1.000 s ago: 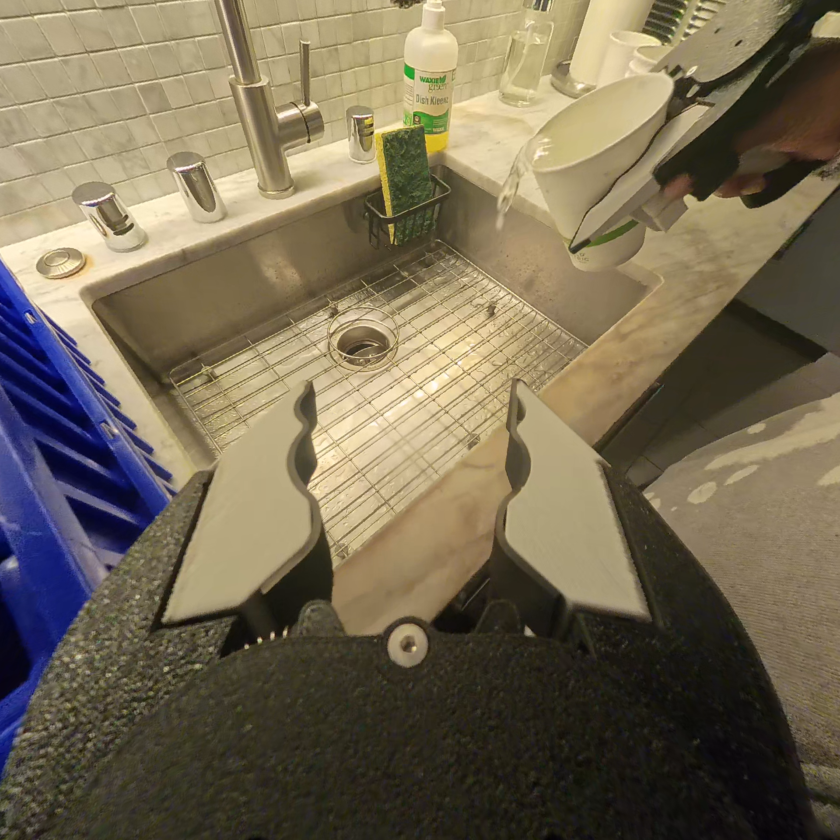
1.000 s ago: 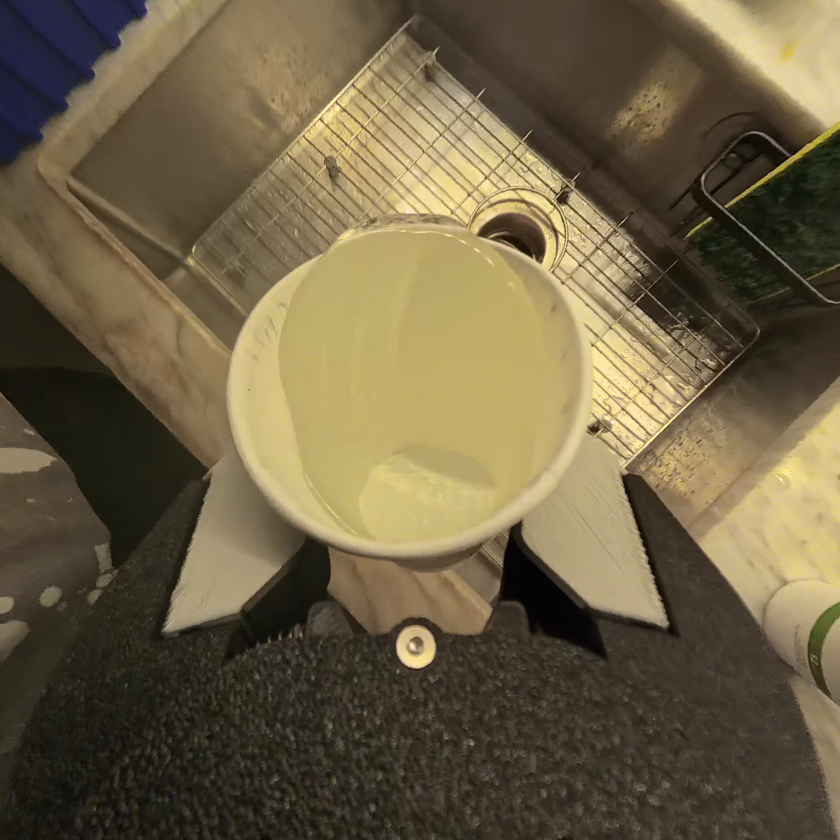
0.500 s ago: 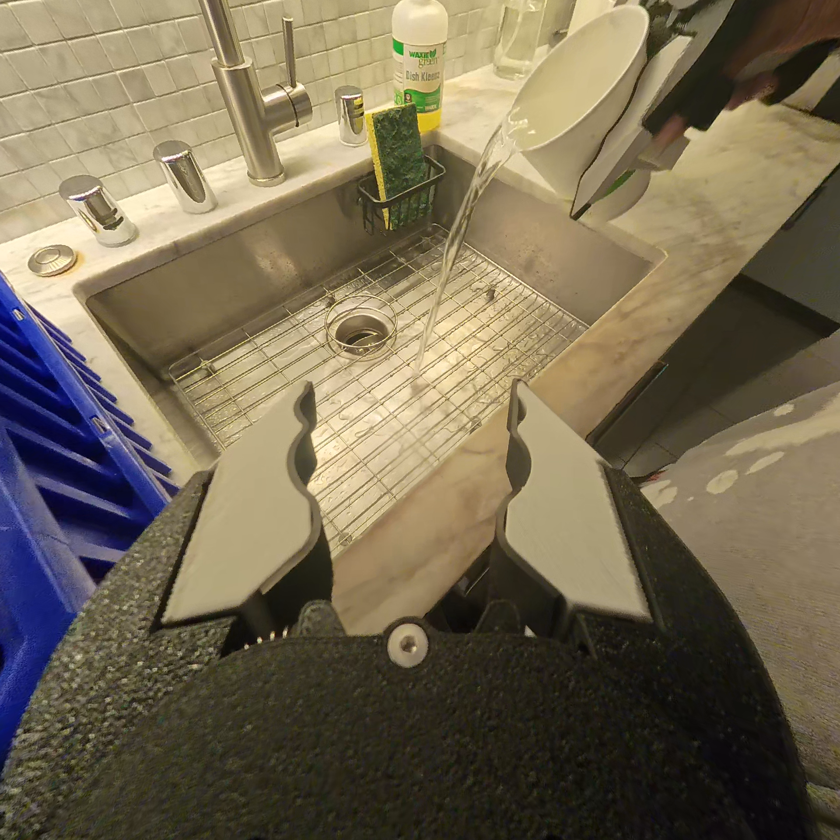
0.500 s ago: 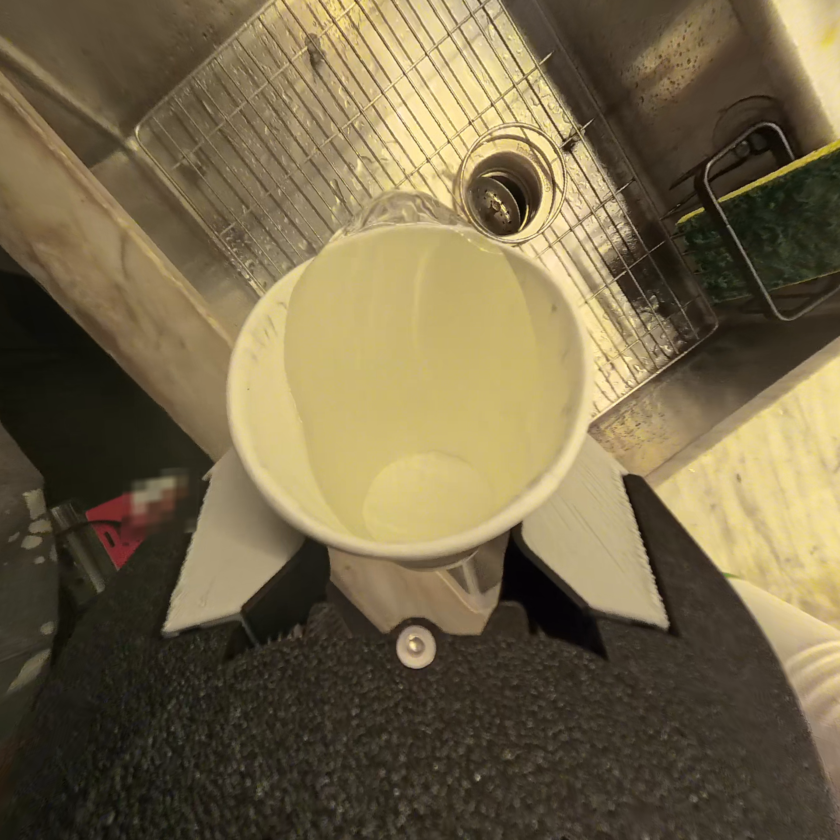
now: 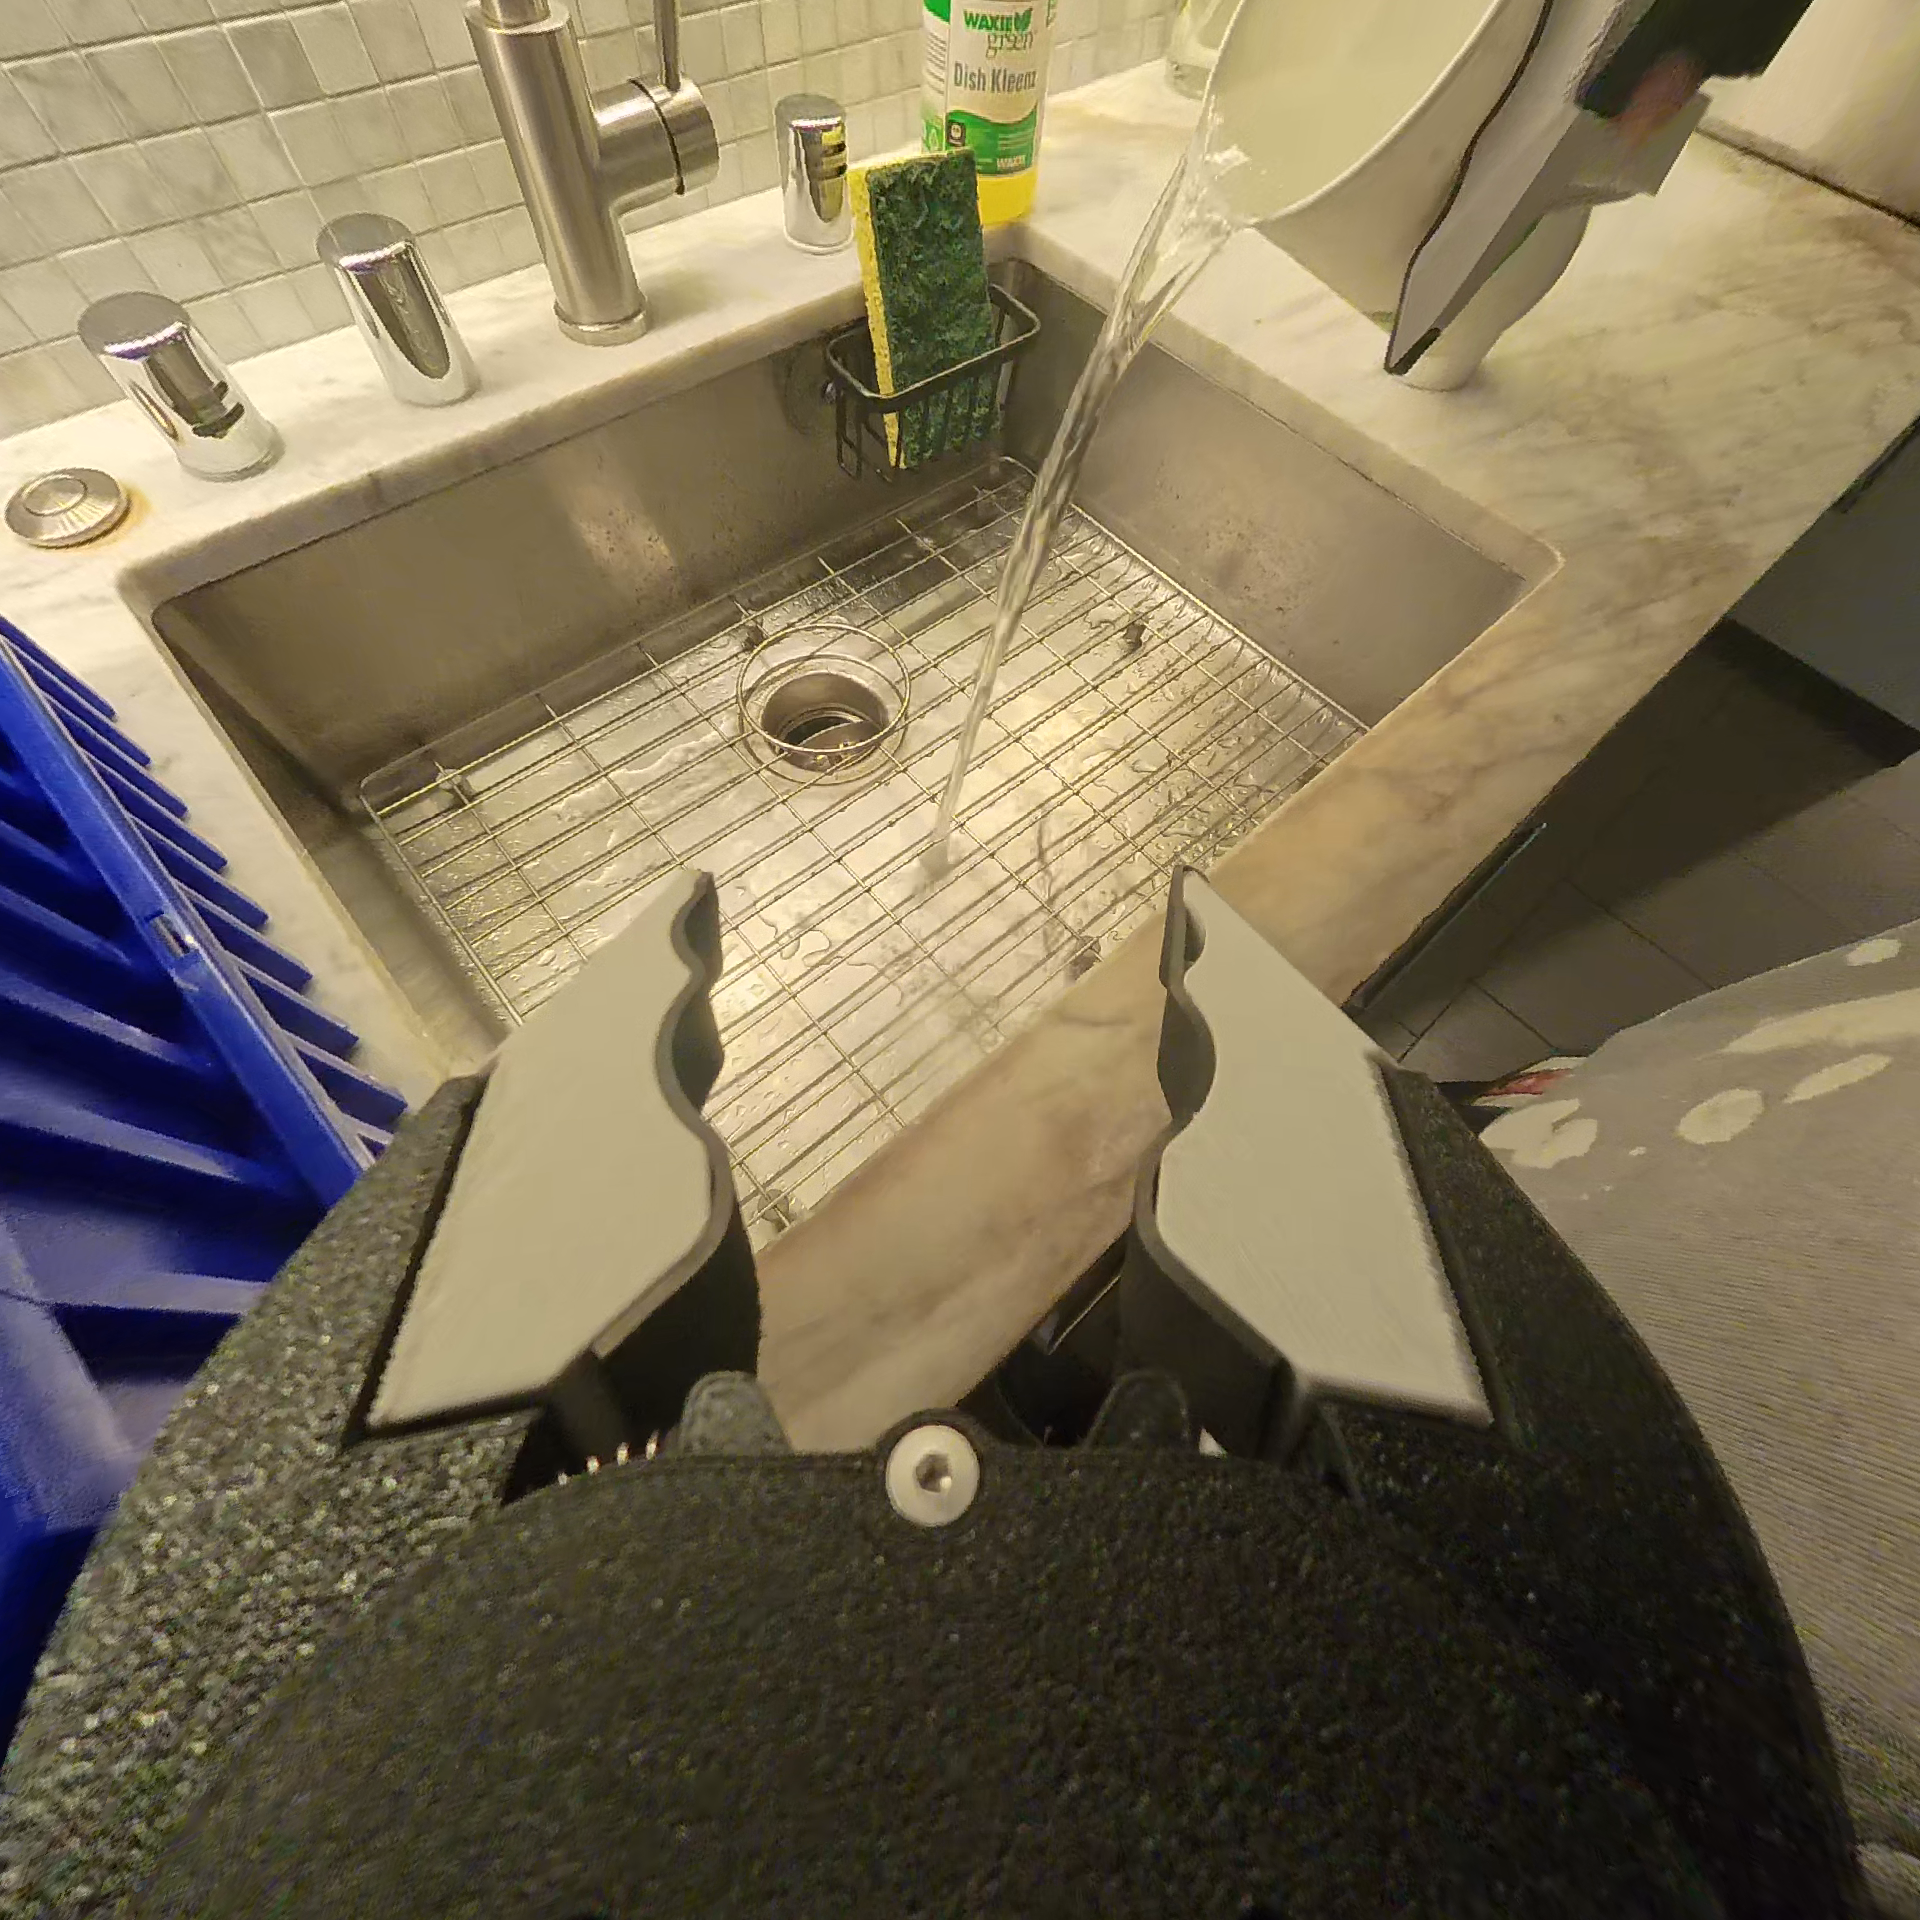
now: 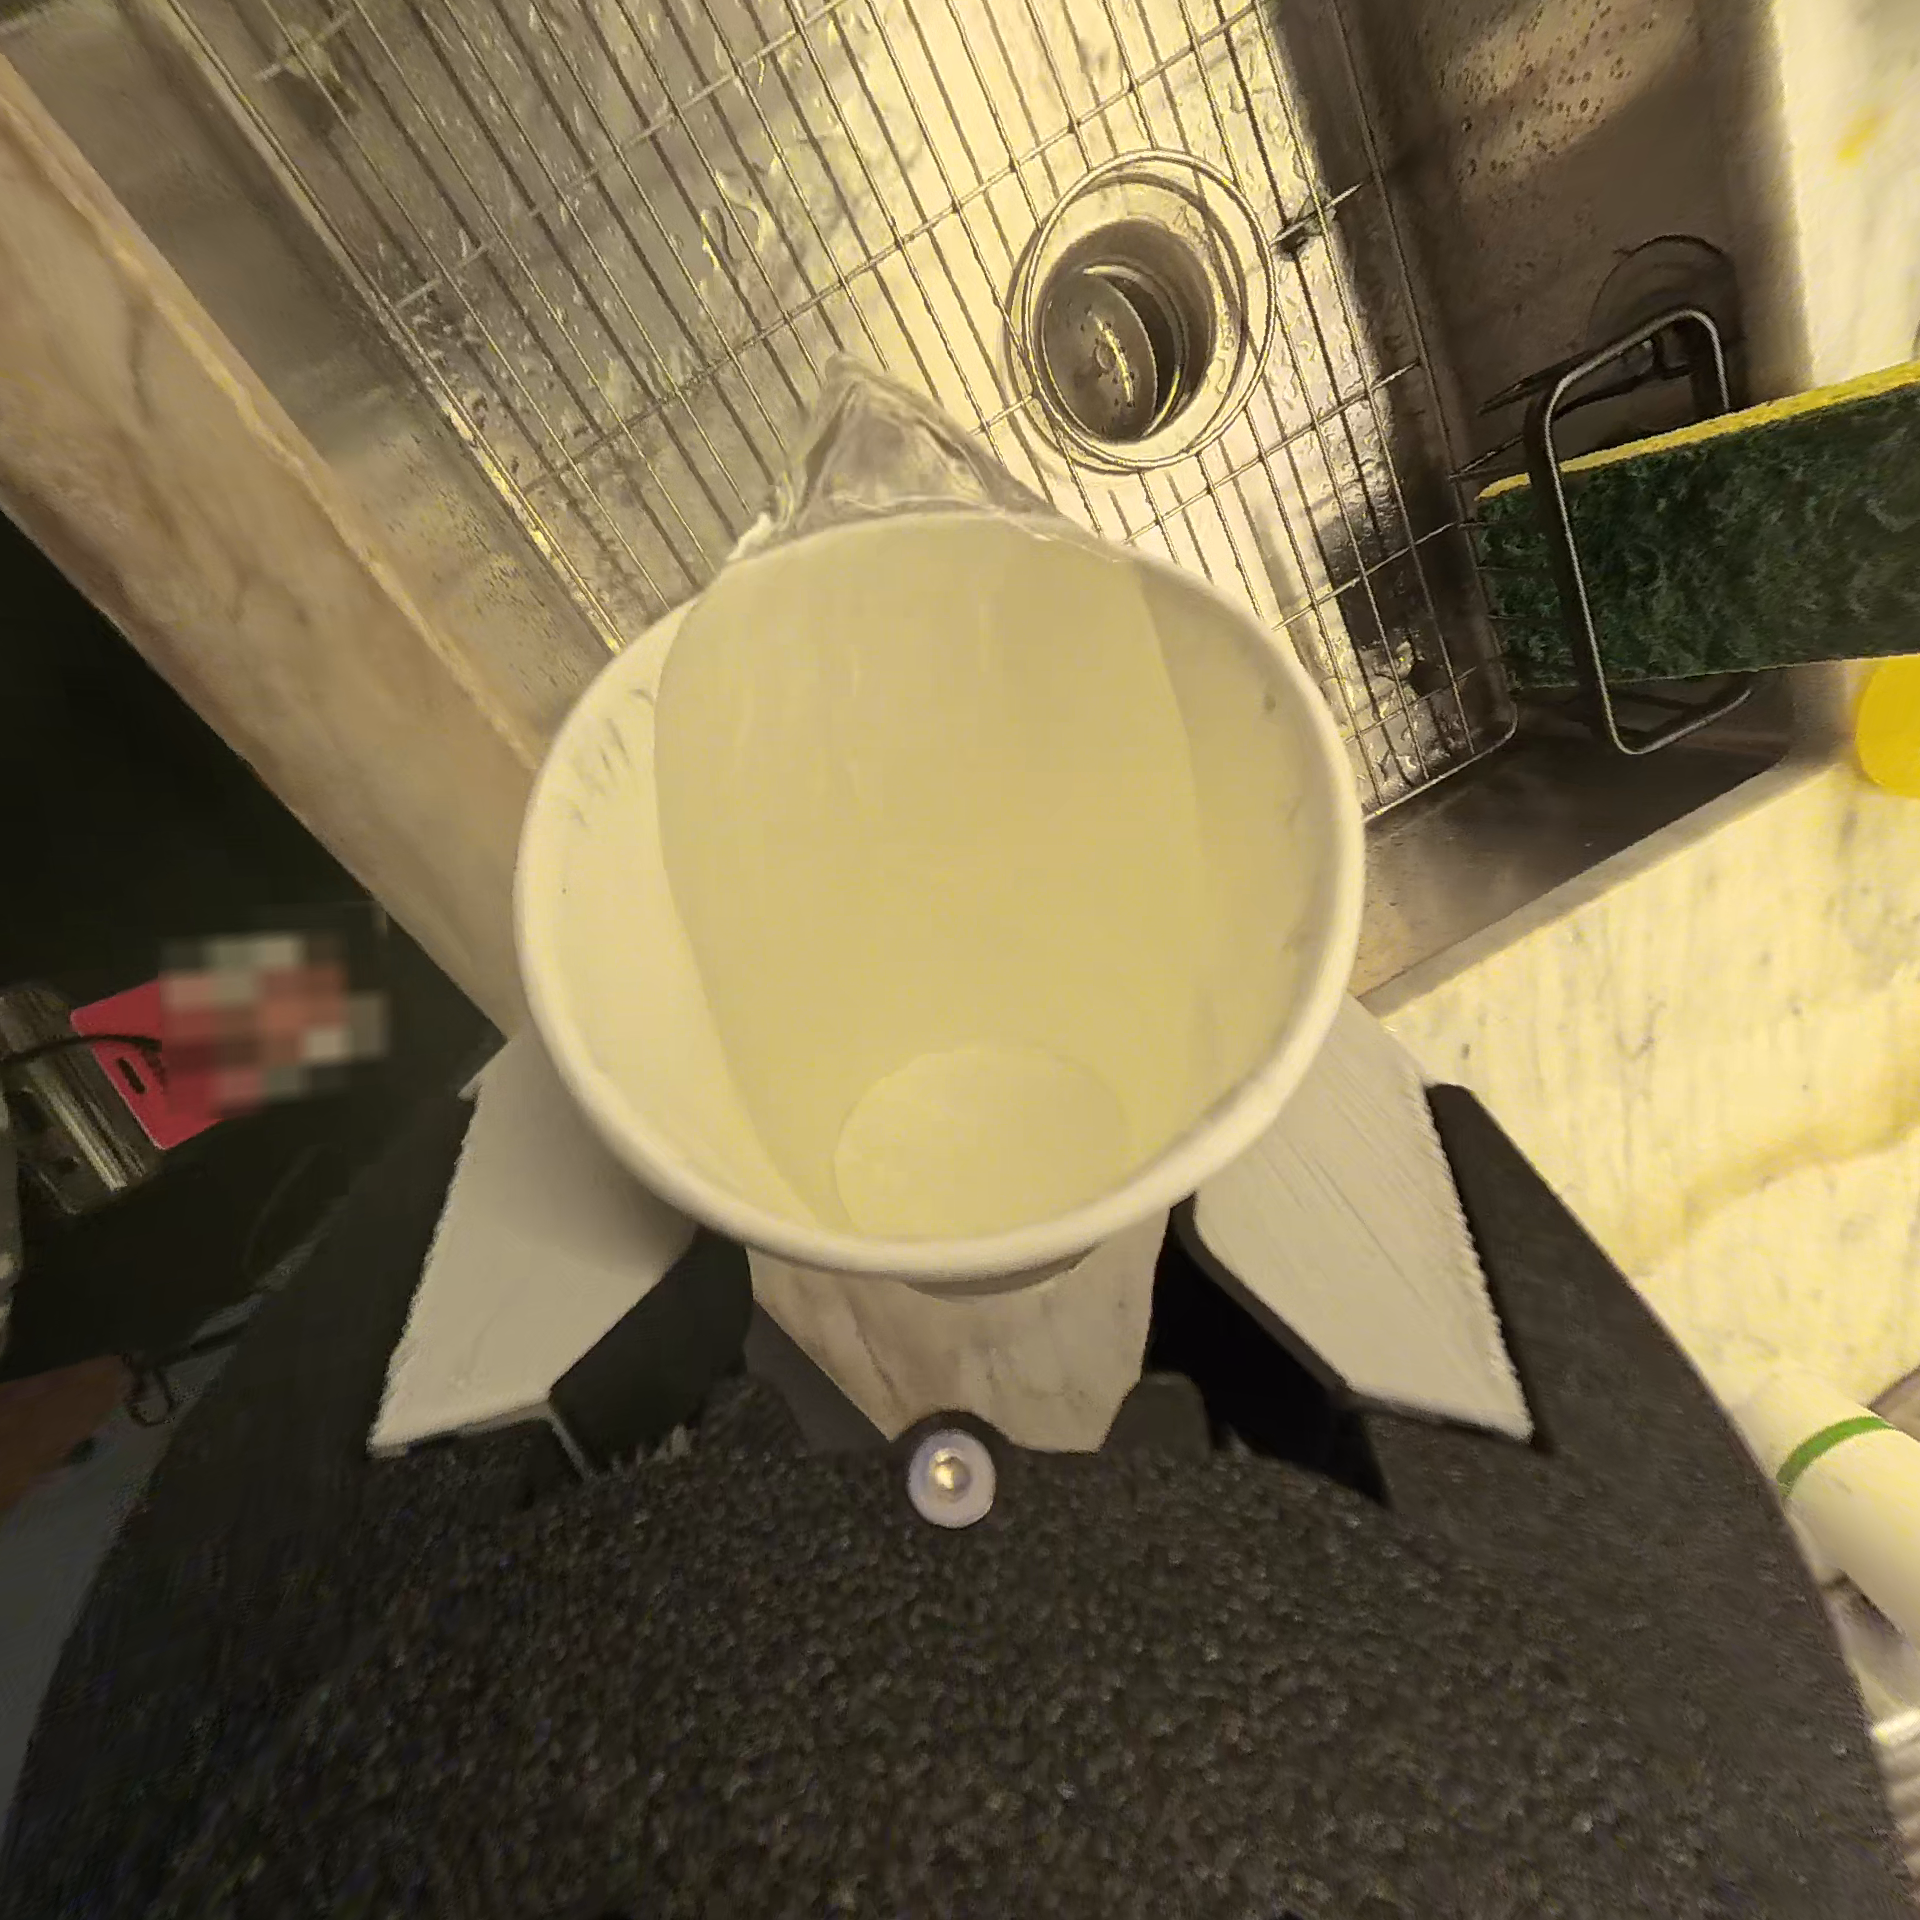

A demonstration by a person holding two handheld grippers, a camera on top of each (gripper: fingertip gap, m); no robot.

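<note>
Tipping a white paper cup over a stainless steel sink, my right gripper has its two pale fingers clamped on the cup's sides, low on its wall, with the open mouth tilted away and down. Water leaves the rim in a clear, unbroken stream and strikes the wire grid on the sink floor just beside the round drain, not in it; the grid and the steel around the landing point are wet. Seen from above, a shallow sheet of water lies along the low side of the cup and its base shows through, so by my reading most of the pour is done and a little remains to run out. My left gripper hangs above the near marble edge of the counter, its grey jaws wide apart and holding nothing, well clear of the stream. A green-and-yellow sponge stands upright in a black wire caddy on the back wall of the sink, a dish soap bottle behind it, beside the steel faucet. A blue plastic rack sits on the counter to my left.
</note>
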